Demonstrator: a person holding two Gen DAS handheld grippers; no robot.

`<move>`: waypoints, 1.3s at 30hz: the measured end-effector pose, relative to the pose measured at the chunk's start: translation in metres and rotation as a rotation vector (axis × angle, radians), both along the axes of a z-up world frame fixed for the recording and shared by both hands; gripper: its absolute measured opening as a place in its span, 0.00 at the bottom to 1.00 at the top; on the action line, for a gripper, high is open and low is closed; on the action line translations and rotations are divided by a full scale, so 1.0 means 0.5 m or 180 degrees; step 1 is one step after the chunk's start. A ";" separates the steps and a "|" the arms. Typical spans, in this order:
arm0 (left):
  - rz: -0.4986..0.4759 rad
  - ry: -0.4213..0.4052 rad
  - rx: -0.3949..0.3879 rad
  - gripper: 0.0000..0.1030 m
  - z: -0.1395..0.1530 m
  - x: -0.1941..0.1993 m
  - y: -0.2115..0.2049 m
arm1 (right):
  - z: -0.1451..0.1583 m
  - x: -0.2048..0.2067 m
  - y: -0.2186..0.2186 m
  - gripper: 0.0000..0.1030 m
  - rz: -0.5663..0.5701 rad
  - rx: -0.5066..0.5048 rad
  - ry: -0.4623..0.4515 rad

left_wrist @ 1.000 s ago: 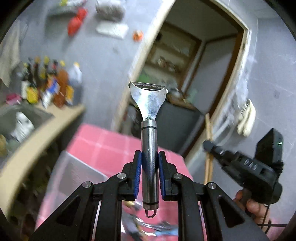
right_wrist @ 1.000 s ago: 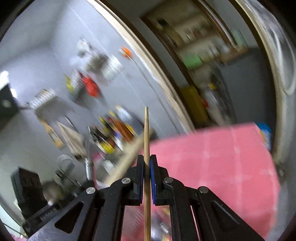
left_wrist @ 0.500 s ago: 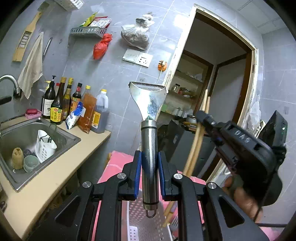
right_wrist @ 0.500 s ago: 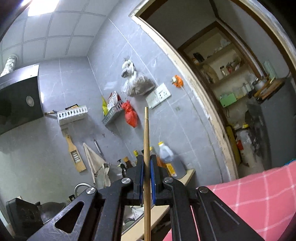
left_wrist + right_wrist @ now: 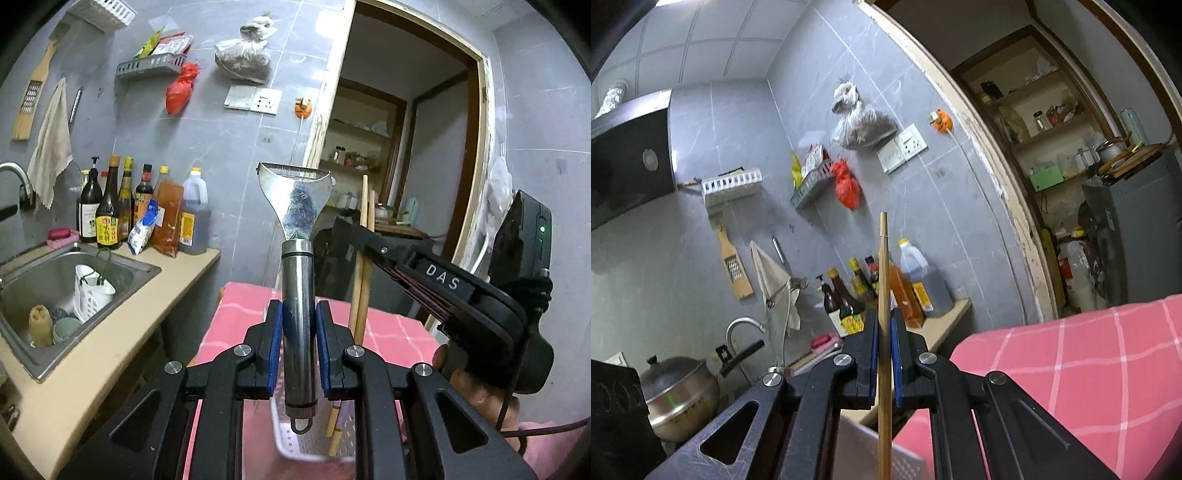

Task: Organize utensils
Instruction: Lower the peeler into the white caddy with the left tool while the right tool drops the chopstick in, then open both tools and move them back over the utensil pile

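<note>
My left gripper is shut on a steel peeler, held upright by its round handle, blade end up. Below it stands a white perforated utensil basket on the pink checked tablecloth. My right gripper is shut on wooden chopsticks, held upright. In the left wrist view the right gripper reaches in from the right, and its chopsticks run down into the basket just right of the peeler.
A counter with a steel sink lies left of the table, with several sauce bottles at the wall. A pot sits by the tap. A doorway opens behind the table.
Both grippers tilted up from the table toward the wall. The right gripper moved in beside the left, bringing its chopsticks over and down into the basket.
</note>
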State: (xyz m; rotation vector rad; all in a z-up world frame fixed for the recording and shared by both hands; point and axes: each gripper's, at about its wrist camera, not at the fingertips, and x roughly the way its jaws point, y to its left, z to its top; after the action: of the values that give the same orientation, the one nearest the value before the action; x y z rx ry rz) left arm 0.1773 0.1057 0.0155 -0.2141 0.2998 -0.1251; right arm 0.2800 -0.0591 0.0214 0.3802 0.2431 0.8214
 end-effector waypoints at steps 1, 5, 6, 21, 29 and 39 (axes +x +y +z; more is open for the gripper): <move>0.0013 0.0031 0.0012 0.14 -0.004 0.000 -0.001 | -0.006 -0.002 0.000 0.06 0.0012 -0.0016 0.0013; 0.0026 0.0067 0.0031 0.14 -0.014 -0.008 -0.004 | -0.021 -0.005 0.002 0.07 0.0068 -0.0052 0.0090; 0.0021 0.0072 0.0042 0.14 -0.015 -0.009 -0.006 | -0.028 -0.009 0.000 0.06 0.0089 -0.0088 0.0104; -0.0023 0.0145 0.0001 0.14 -0.017 -0.030 -0.013 | -0.033 -0.033 -0.005 0.11 0.0341 -0.0322 0.0162; -0.0043 0.0123 0.0020 0.15 -0.012 -0.038 -0.016 | -0.026 -0.040 -0.016 0.34 0.0339 -0.0317 0.0159; -0.0032 0.0122 -0.0002 0.15 -0.005 -0.042 -0.022 | -0.007 -0.049 -0.038 0.46 0.0289 -0.0303 0.0147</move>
State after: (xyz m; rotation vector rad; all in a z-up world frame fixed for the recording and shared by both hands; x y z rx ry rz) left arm 0.1561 0.0946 0.0130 -0.2159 0.3388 -0.1311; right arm 0.2555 -0.0780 0.0177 0.3008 0.3433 0.8875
